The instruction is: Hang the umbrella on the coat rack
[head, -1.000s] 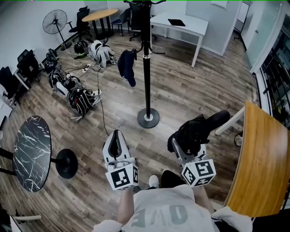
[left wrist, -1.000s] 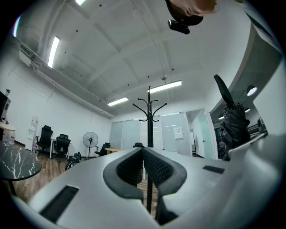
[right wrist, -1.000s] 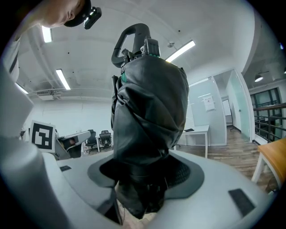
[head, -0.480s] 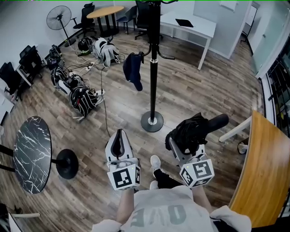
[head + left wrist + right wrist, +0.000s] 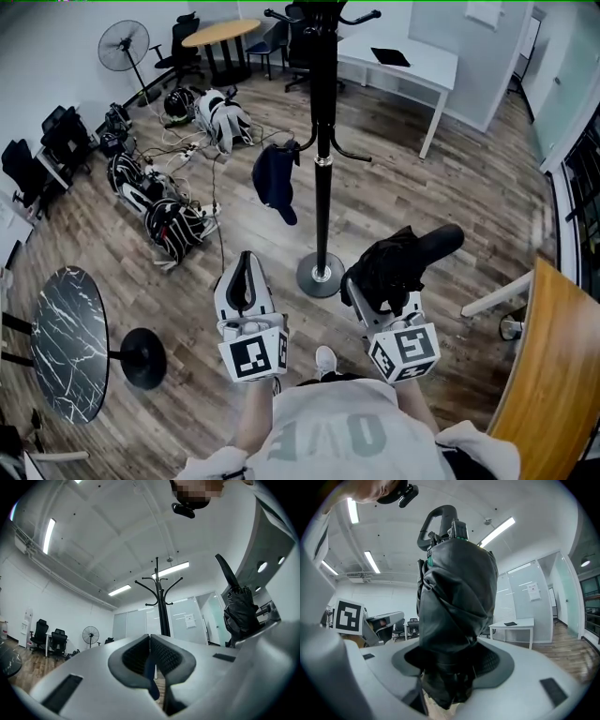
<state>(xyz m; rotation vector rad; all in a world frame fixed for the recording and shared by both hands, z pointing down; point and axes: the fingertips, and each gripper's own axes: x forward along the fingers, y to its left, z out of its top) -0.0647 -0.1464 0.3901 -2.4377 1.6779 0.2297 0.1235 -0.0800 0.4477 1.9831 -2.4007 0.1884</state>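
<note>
Coat rack [image 5: 322, 169]: crown cut off by the head view's top edge; base hidden behind the left gripper [image 5: 149, 638] in its view.
Umbrella [image 5: 457, 606]: lower end buried between right gripper [image 5: 454, 663] jaws.
Wooden surface [image 5: 555, 375]: cut by right edge.

The coat rack [image 5: 322, 159] stands mid-floor, its base just beyond and between the left gripper [image 5: 246, 274] and the right gripper [image 5: 380, 298]. The umbrella [image 5: 401, 261] sits in the right gripper, right of the pole. A cap [image 5: 275, 178] hangs on the rack's left side. Bags [image 5: 173, 223] lie farther left, a round table [image 5: 66, 342] near left, and a desk [image 5: 403, 61] far right.
</note>
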